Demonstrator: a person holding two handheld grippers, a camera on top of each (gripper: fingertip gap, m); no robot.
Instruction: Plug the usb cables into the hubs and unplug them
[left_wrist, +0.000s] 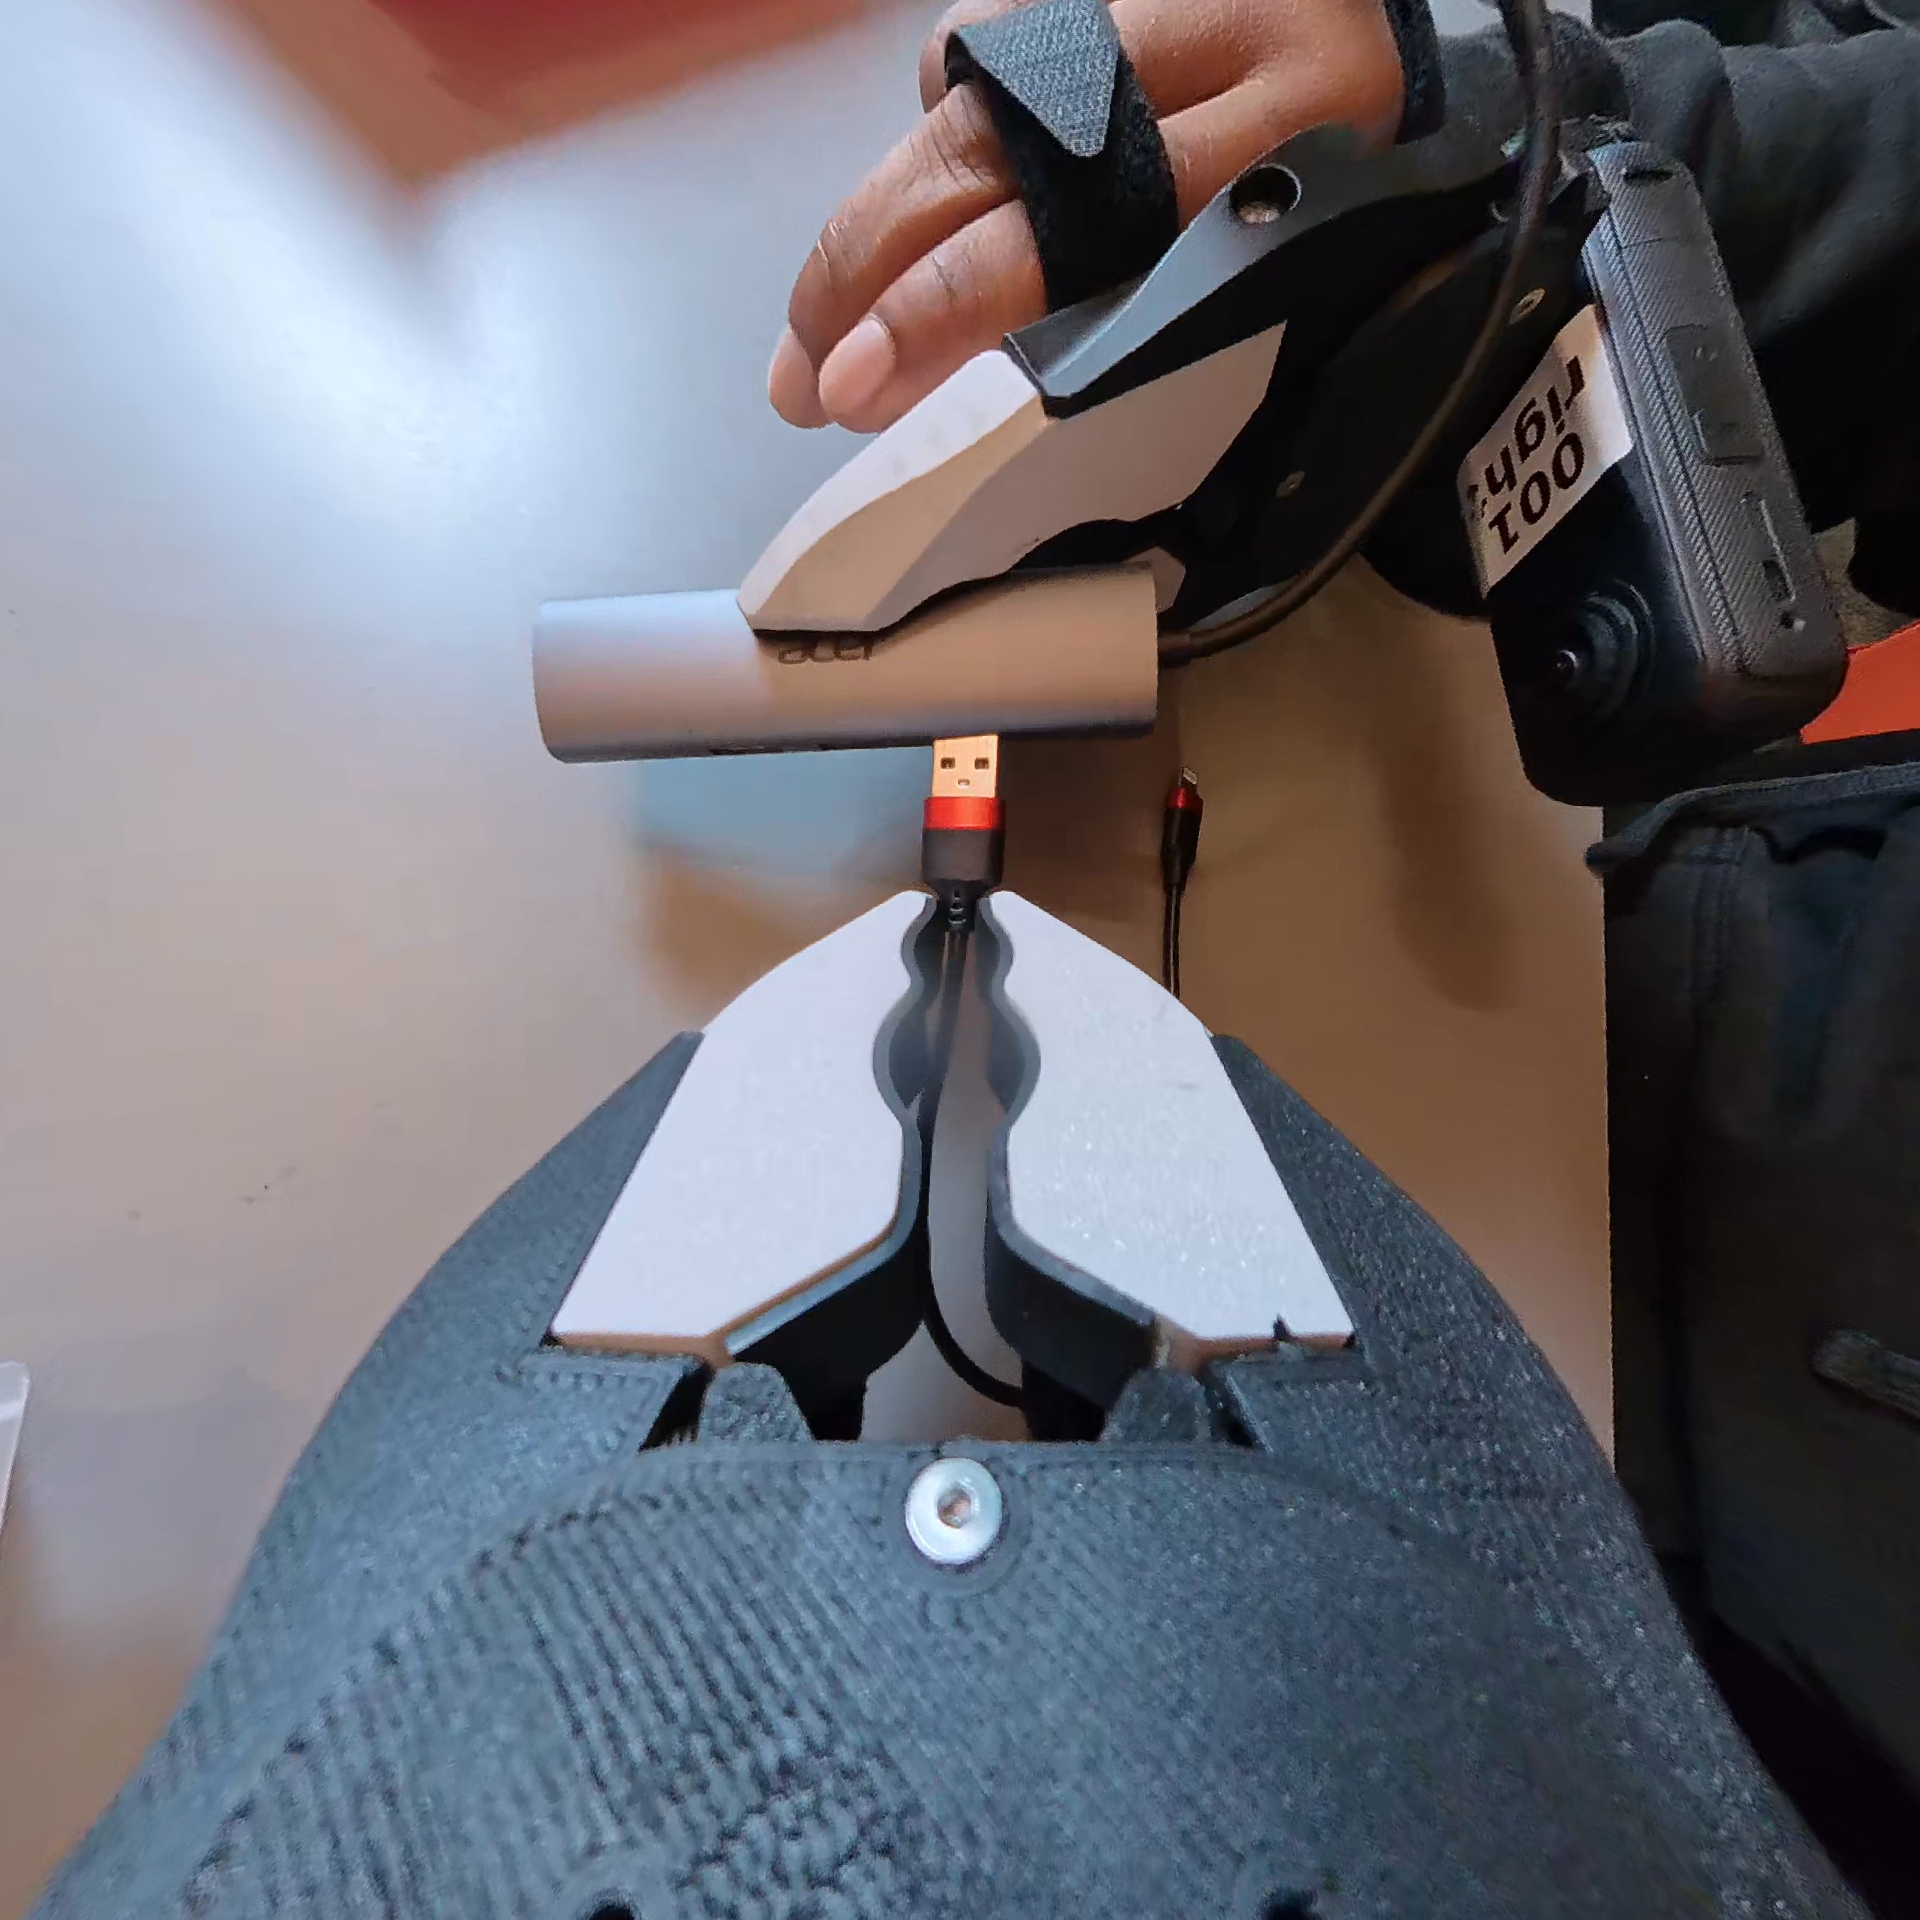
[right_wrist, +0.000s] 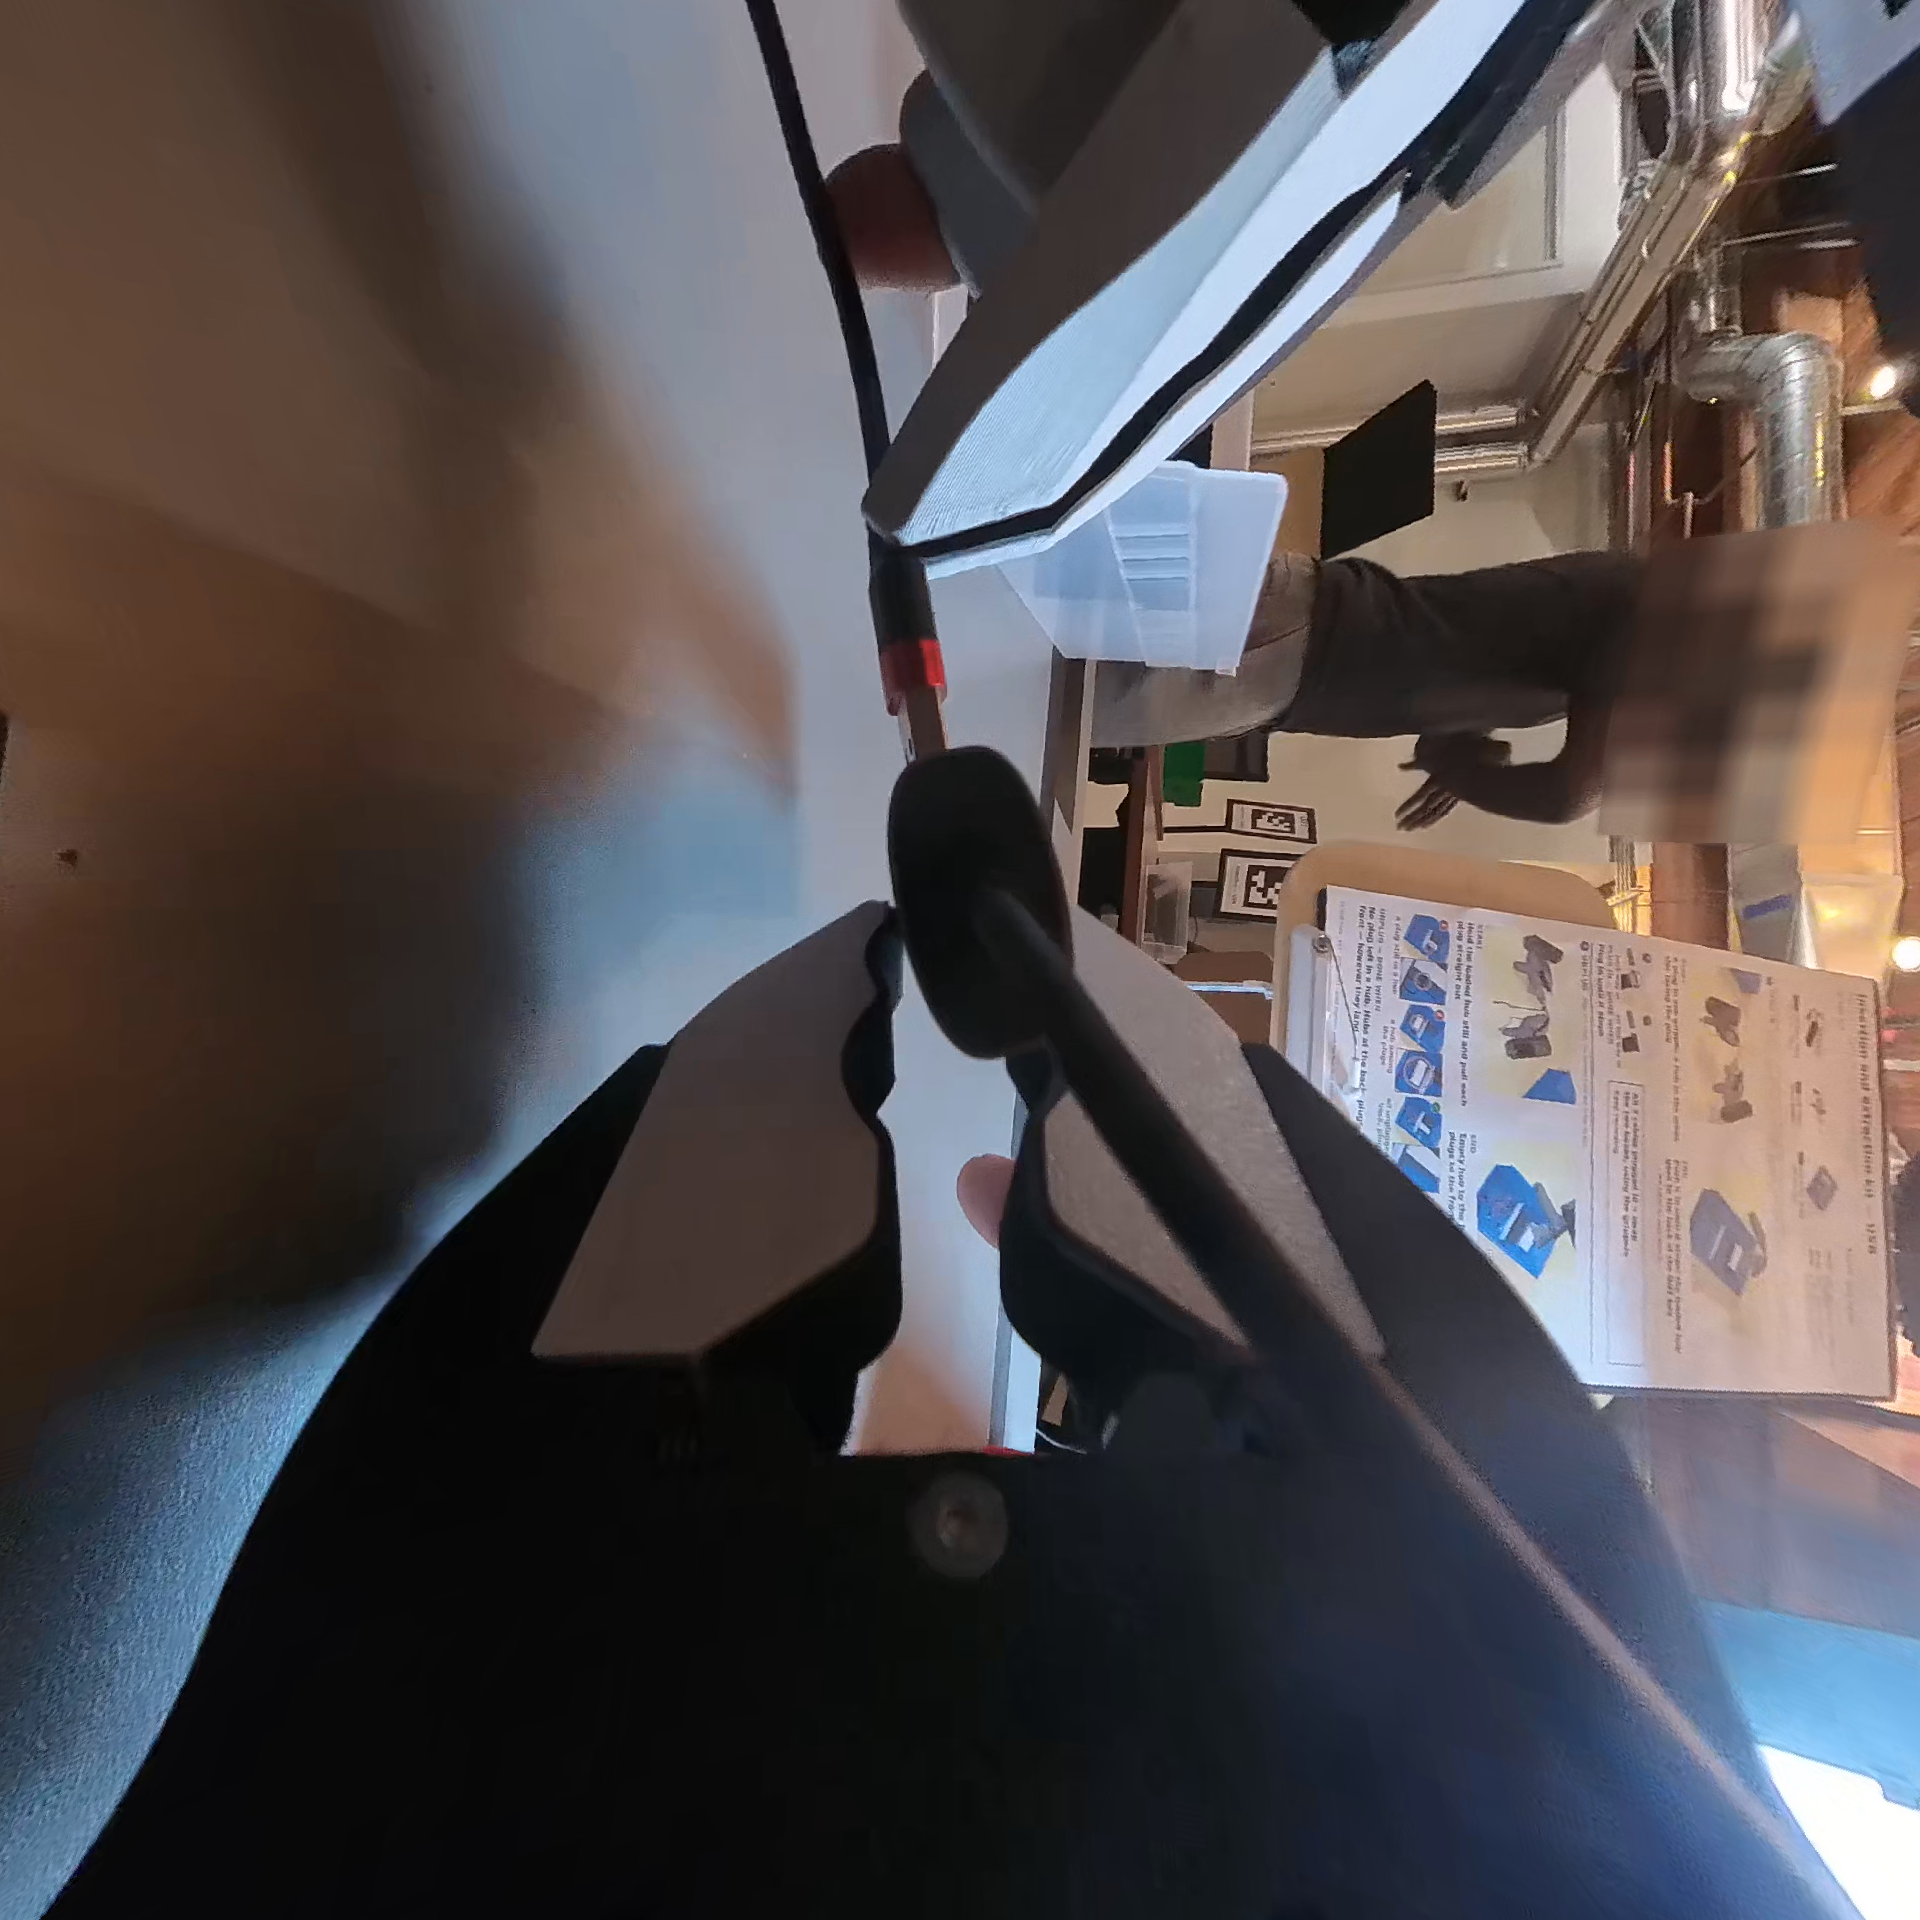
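My left gripper (left_wrist: 958, 899) is shut on a black USB cable (left_wrist: 951, 997), just behind its USB plug (left_wrist: 964, 805) with a red collar. The plug's metal tip meets the long side of a grey hub (left_wrist: 665, 681); most of the metal shows outside. The right gripper holds the hub above the table, with one finger (left_wrist: 935, 499) on top of it. In the right wrist view, my right gripper (right_wrist: 982, 920) is shut on the hub's dark rounded end (right_wrist: 971, 831). The plug (right_wrist: 912, 665) and the left gripper's fingers (right_wrist: 1091, 416) are just beyond it.
A second cable end (left_wrist: 1179, 821) with a red collar lies on the beige table (left_wrist: 312, 935) to the right of the plug. A clear plastic bin (right_wrist: 1153, 582), an instruction sheet (right_wrist: 1558, 1143) and a person (right_wrist: 1455, 665) are behind the table. The gap from one gripper's tips to the other's is roughly 6 cm.
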